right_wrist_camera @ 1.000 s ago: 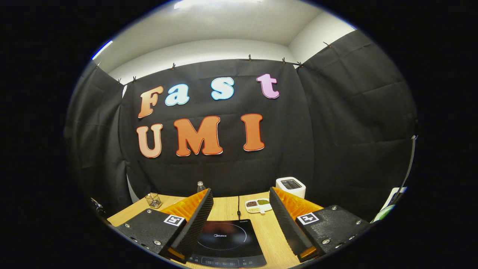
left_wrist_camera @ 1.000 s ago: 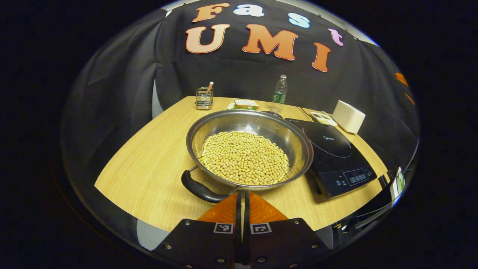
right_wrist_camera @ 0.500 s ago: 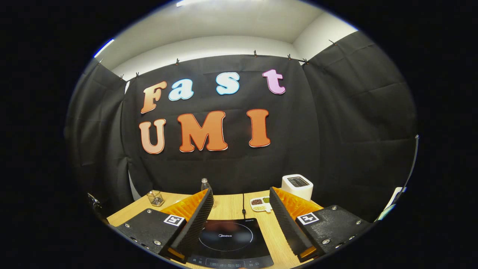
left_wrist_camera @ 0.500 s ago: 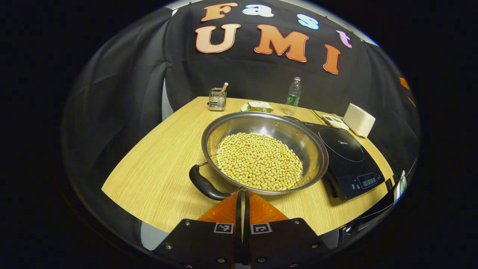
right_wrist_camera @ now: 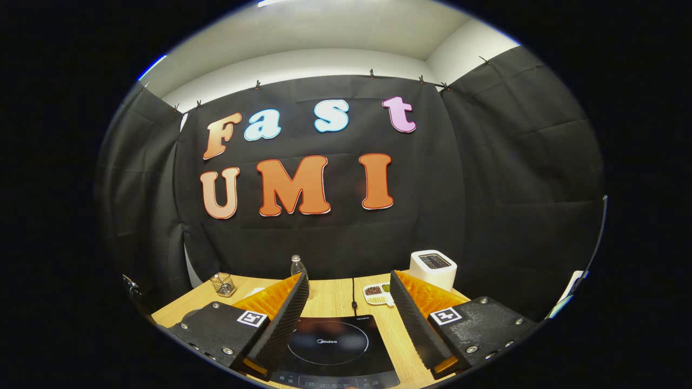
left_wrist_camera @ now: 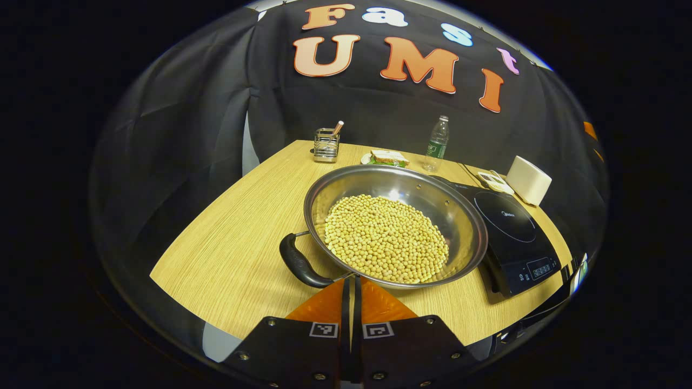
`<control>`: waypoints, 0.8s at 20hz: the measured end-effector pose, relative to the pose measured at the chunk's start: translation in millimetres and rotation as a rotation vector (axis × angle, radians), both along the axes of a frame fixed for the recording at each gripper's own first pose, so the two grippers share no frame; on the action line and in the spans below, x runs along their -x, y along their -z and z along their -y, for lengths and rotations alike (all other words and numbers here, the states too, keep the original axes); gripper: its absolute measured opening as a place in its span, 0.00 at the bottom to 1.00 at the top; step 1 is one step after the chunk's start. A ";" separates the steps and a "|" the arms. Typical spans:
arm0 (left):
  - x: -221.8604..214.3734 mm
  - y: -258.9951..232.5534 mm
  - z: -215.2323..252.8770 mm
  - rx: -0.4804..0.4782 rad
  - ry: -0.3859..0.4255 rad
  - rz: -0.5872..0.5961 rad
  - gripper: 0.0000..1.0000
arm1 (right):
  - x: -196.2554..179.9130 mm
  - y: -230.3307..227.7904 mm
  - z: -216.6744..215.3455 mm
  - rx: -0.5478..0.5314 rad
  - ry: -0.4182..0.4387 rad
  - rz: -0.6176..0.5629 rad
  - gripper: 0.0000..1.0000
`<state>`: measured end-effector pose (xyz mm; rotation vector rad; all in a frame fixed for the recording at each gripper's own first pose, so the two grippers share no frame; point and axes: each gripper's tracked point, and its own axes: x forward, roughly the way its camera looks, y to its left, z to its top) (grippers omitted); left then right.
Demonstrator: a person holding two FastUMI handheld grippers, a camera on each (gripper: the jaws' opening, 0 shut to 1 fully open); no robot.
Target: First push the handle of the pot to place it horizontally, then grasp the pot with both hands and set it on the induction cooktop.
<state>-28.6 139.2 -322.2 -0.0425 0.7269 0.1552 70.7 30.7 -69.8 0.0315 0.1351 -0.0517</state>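
A wide steel pot (left_wrist_camera: 457, 208) full of pale beans (left_wrist_camera: 386, 237) sits on the wooden table (left_wrist_camera: 232, 243) in the left gripper view. Its black near handle (left_wrist_camera: 299, 263) curves at the front left. My left gripper (left_wrist_camera: 351, 280) is shut with nothing in it, its tips against the pot's front rim just right of that handle. The black induction cooktop (left_wrist_camera: 513, 227) lies right of the pot, touching or nearly touching it. In the right gripper view, my right gripper (right_wrist_camera: 348, 286) hangs open above the cooktop (right_wrist_camera: 330, 346).
At the back of the table stand a wire holder (left_wrist_camera: 326, 145), a sandwich on a plate (left_wrist_camera: 386, 158), a water bottle (left_wrist_camera: 436, 143), a small divided dish (right_wrist_camera: 377, 293) and a white toaster (left_wrist_camera: 527, 179). A power cord (right_wrist_camera: 353, 292) runs back from the cooktop.
The pot has turned: its near handle swung from the front toward the left, while my shut left gripper stayed at the rim. My right gripper stayed open and tilted a little.
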 end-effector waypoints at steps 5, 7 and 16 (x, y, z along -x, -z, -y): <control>-7.8 -0.4 -17.5 -0.028 -0.028 0.003 0.02 | -9.1 3.4 -2.3 0.001 -0.007 -0.008 0.94; -12.0 -0.7 -26.9 -0.047 -0.040 0.003 0.02 | -12.7 4.4 -2.2 0.003 -0.007 -0.008 0.94; -31.3 -3.1 -57.0 -0.066 -0.102 0.020 0.02 | -30.7 8.2 -4.1 0.014 -0.014 -0.014 0.94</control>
